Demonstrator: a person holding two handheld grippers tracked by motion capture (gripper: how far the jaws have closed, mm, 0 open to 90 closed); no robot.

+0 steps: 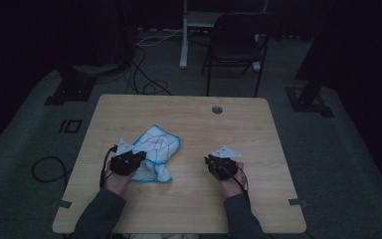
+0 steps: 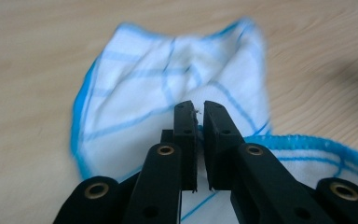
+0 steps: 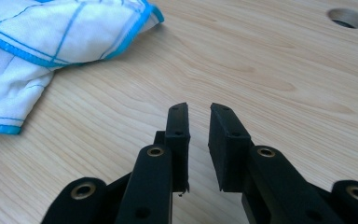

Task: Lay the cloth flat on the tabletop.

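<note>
A: Where does the cloth [image 1: 155, 151] lie?

B: Crumpled on the table [image 1: 189, 209], left of the middle, its long axis running slantwise from its near end by the person's left hand up toward its far corner.

A: And the left gripper [image 2: 196, 108]?

B: Right over the cloth's near end. Its jaws stand almost together, a thin slit between them, with nothing pinched that I can make out (the cloth is just beyond and beneath the tips).

A: The right gripper [image 3: 199, 110]?

B: Well to the right of the cloth, over bare wood, jaws a narrow gap apart and holding nothing. The cloth lies off to its left.

A: So which hand is nearer?

B: The left, plainly. I'd judge it takes the near hem. No containers here.
</note>
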